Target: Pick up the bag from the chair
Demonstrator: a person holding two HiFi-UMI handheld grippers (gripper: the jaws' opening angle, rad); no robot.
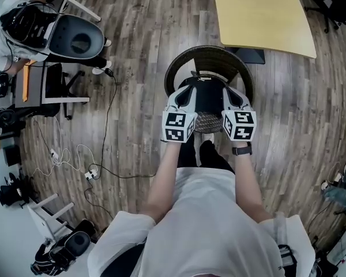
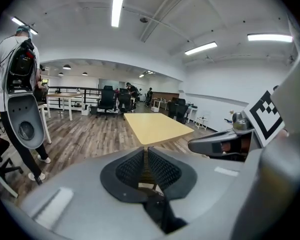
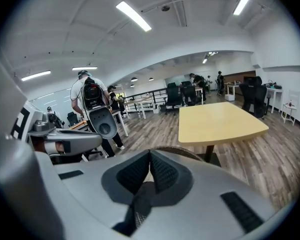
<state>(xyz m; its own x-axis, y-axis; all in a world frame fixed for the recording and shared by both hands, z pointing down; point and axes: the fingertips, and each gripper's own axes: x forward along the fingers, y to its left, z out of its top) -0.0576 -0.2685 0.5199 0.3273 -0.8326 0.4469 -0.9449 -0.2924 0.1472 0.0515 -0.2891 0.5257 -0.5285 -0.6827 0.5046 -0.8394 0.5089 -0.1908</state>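
Note:
A round dark wicker chair [image 1: 181, 62] stands in front of me in the head view. A black bag [image 1: 208, 98] lies on its seat. My left gripper [image 1: 188, 91] hangs over the bag's left side and my right gripper [image 1: 229, 92] over its right side, both side by side above the seat. Whether either touches the bag I cannot tell. In the left gripper view the left gripper [image 2: 146, 153] is shut with nothing between its pads. The right gripper [image 3: 150, 158] is likewise shut and empty, with the chair's woven rim [image 3: 182, 153] just beyond it. Neither gripper view shows the bag.
A yellow table [image 1: 262, 13] stands just behind the chair. At the far left a person with a backpack [image 1: 23, 25] stands by a grey shell seat [image 1: 75, 36]. Cables [image 1: 106, 126] trail over the wooden floor on the left, with bags at the bottom left.

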